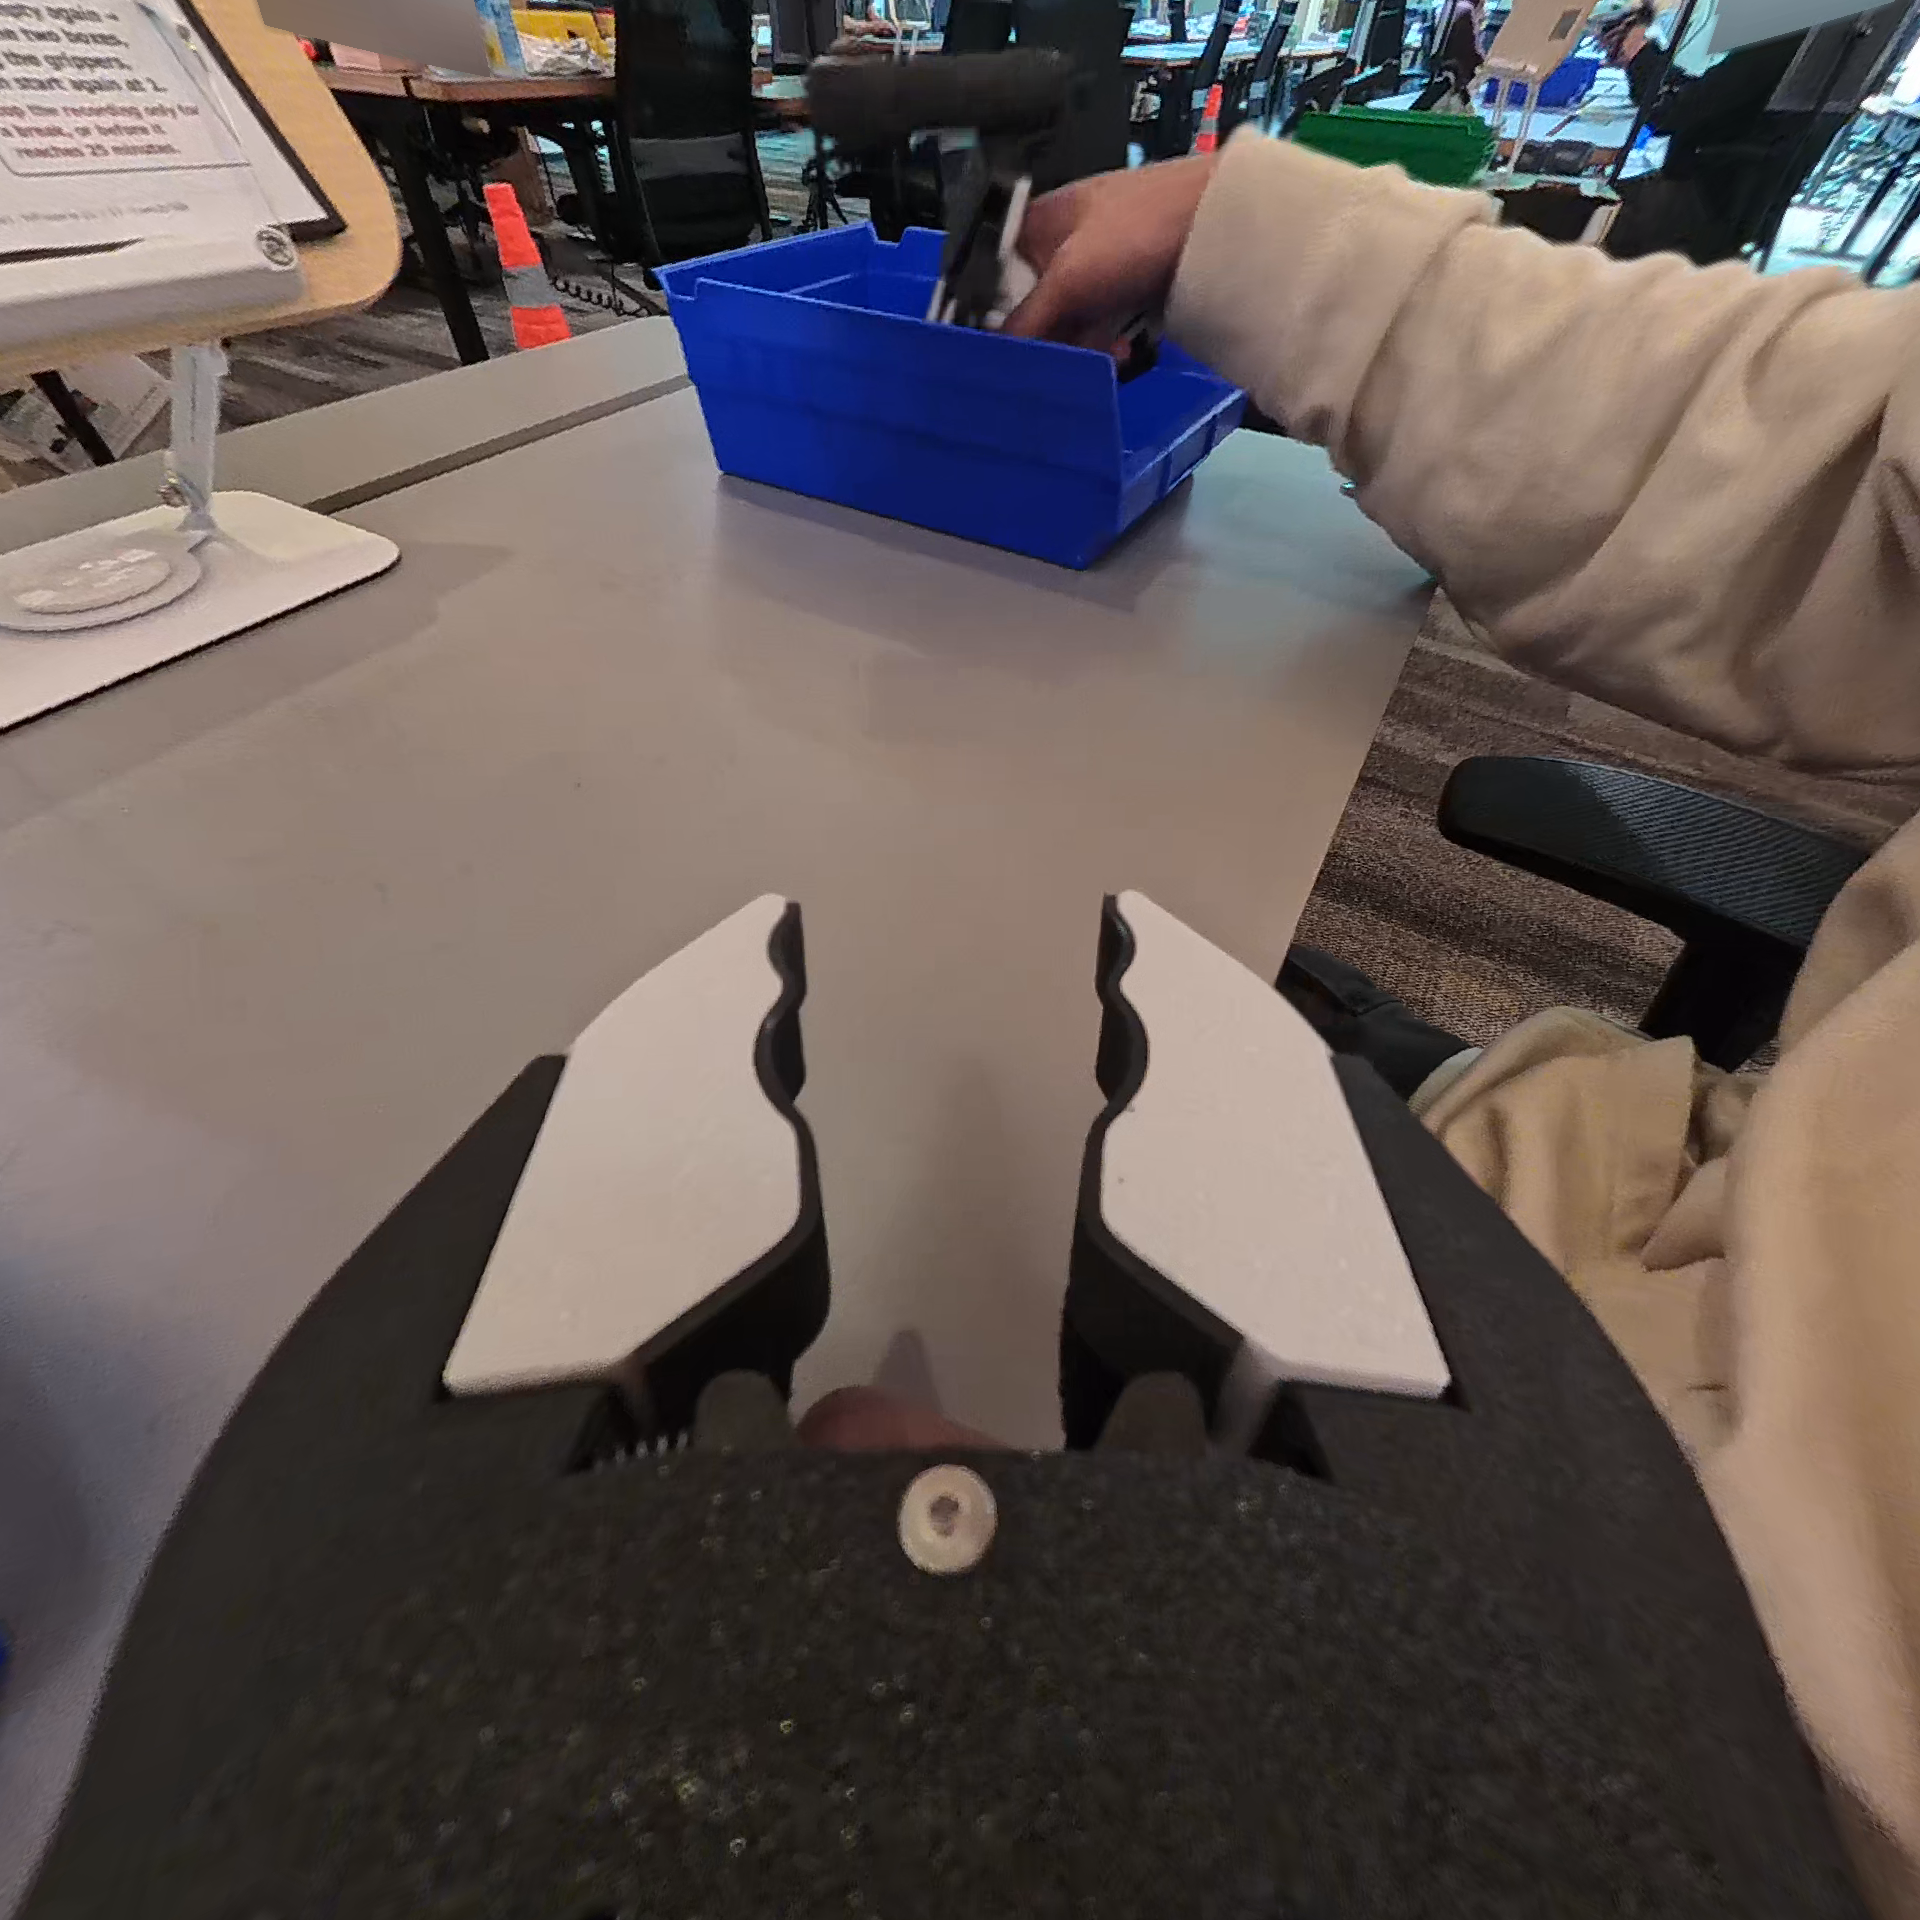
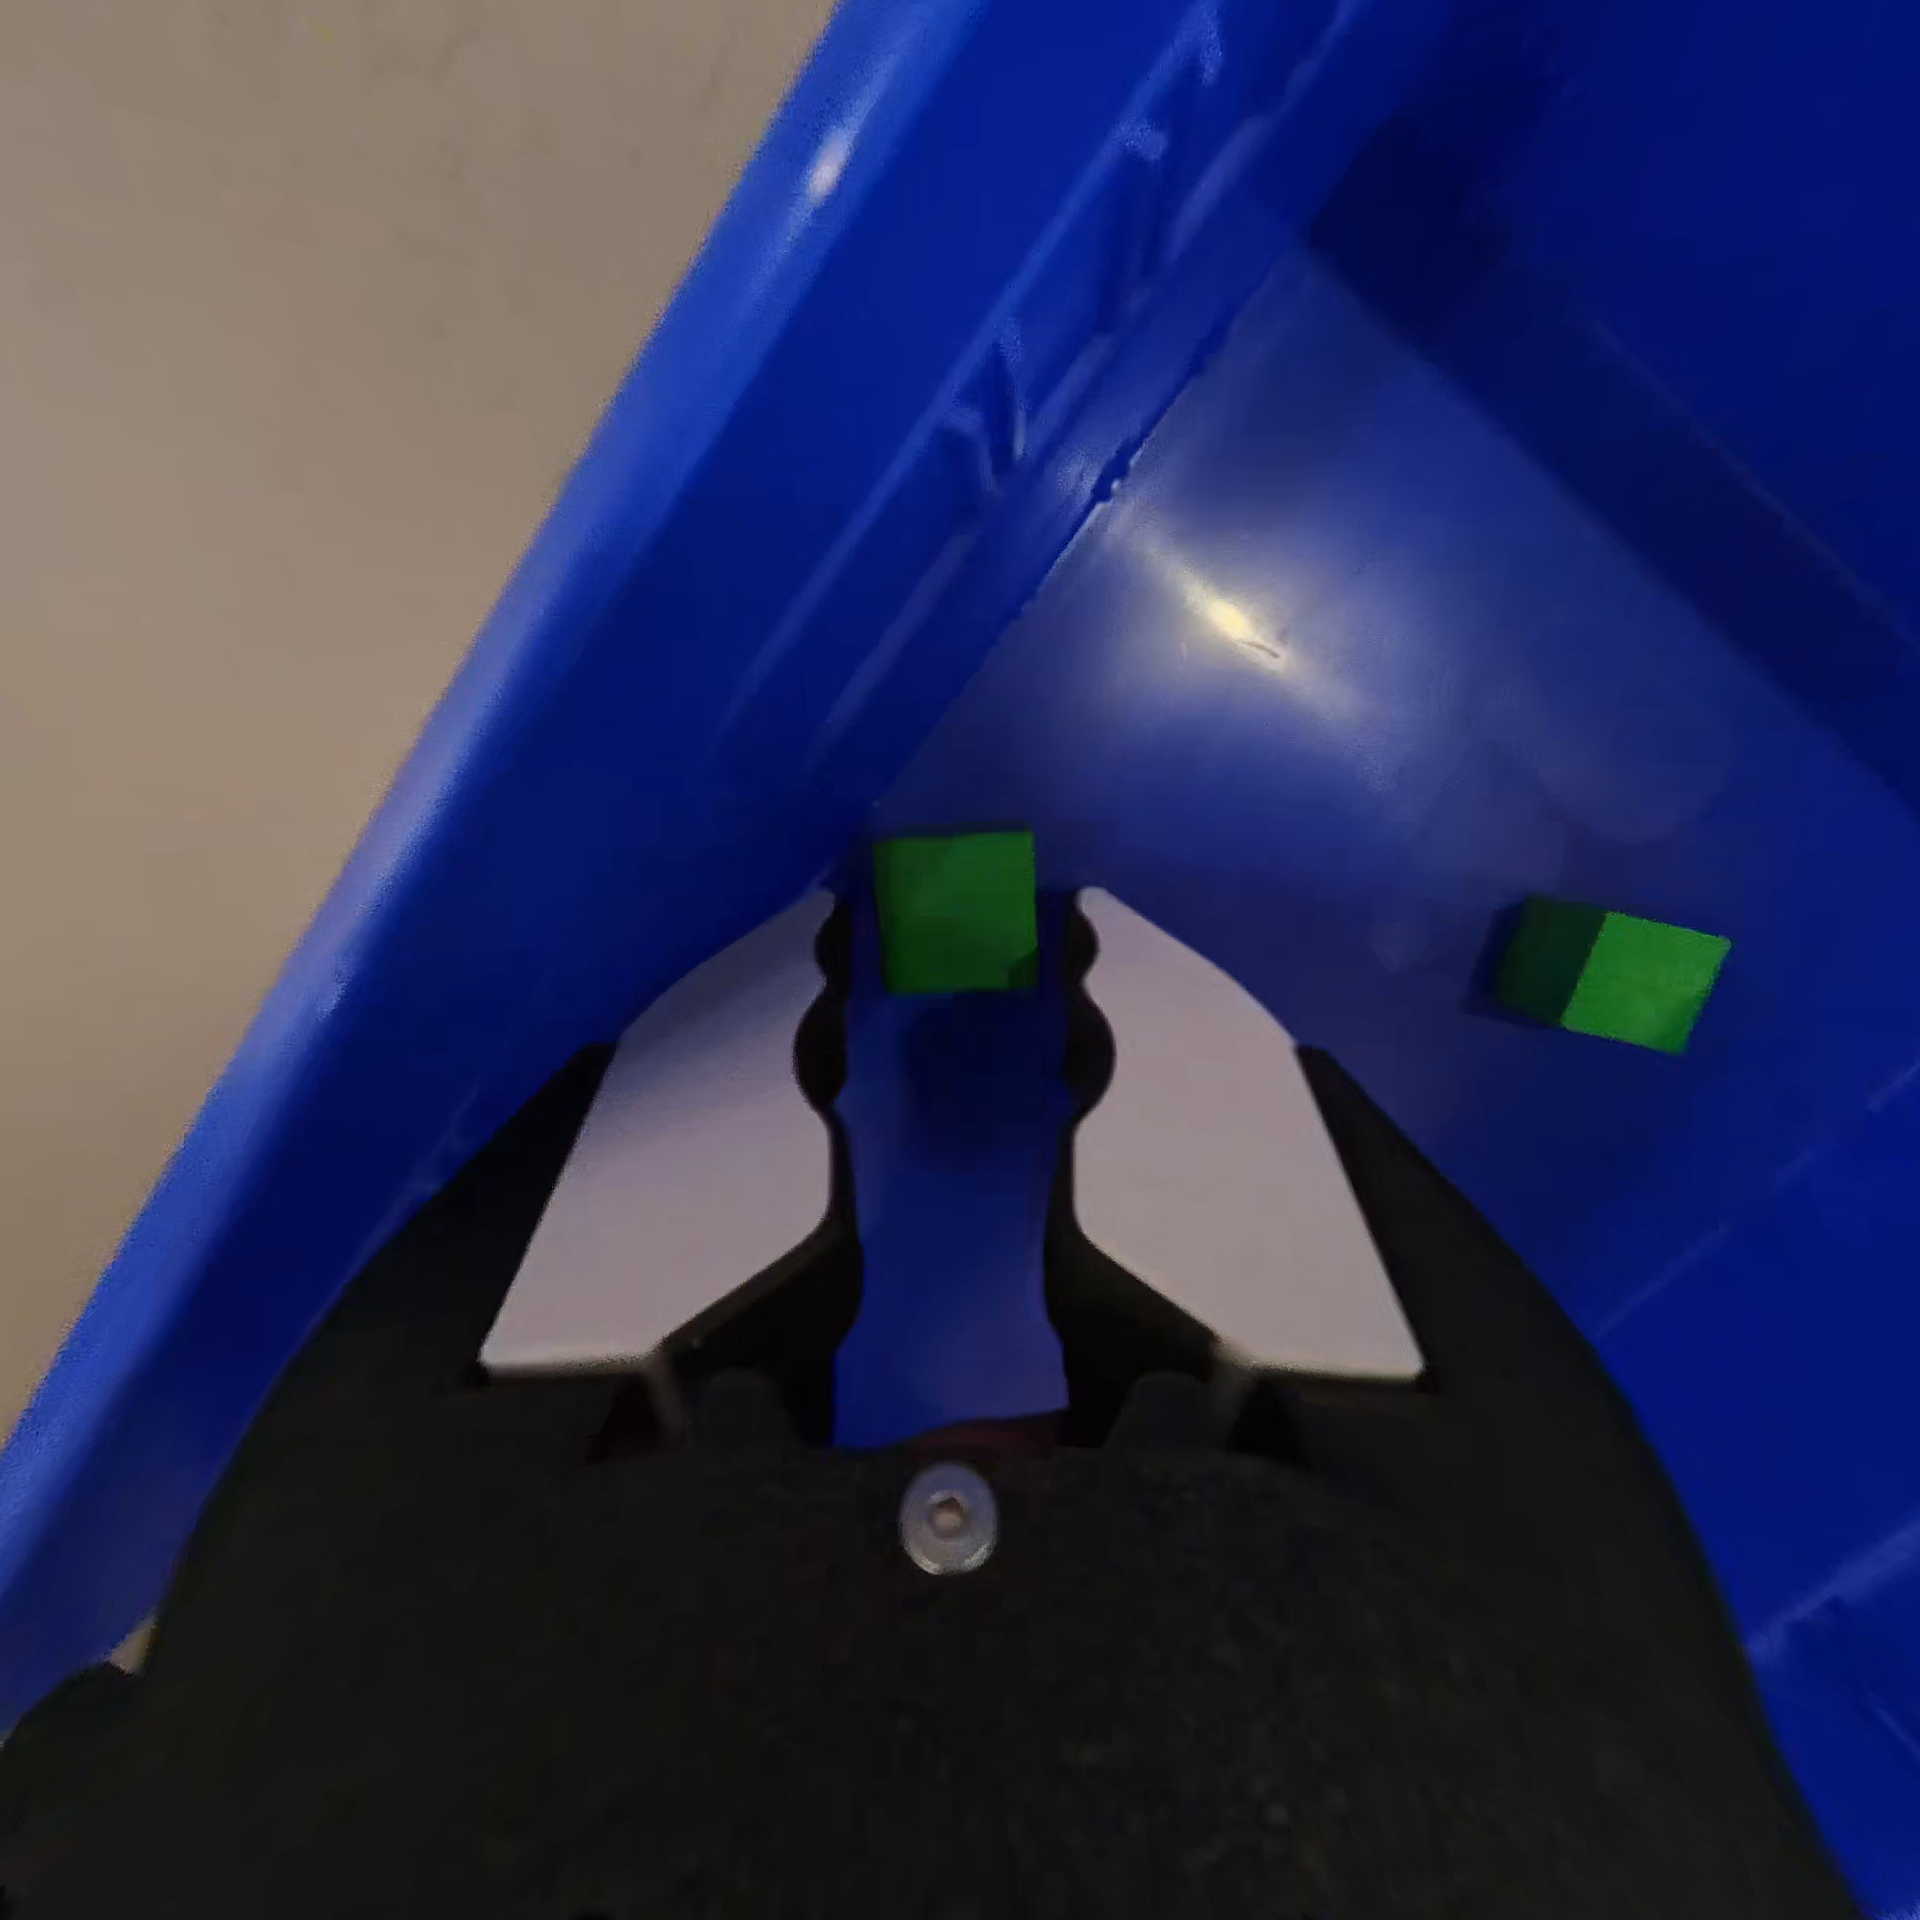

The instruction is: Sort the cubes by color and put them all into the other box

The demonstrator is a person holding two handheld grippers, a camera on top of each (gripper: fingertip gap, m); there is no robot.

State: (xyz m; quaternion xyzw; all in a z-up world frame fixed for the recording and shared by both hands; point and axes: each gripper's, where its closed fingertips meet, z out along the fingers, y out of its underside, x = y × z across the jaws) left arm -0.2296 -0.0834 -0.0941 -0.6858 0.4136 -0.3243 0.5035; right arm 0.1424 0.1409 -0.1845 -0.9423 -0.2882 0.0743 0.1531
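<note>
In the right wrist view, two small green cubes are lying on the glossy floor of a blue plastic box. The nearer green cube is sitting at the centre of the frame, close against the box's slanting wall and level with the tips of the right gripper; its faces are flat and matte, one lit bright green, a thin edge darker. The tips are standing apart on either side of it with a sliver of blue showing at each side, so the tongs are open and not pinching it. The second green cube is resting at centre right, well apart from the first, showing one dark and one bright face. The box walls are smooth moulded plastic with ribs and a soft sheen. In the left wrist view, the same blue box is standing at upper centre on a smooth grey table, and a hand in a cream fabric sleeve is reaching the other gripper down into it. The left gripper is filling the lower frame, its white wavy-edged fingers on a speckled black body spread wide over bare tabletop, holding nothing. A white stand is sitting at upper left.
</note>
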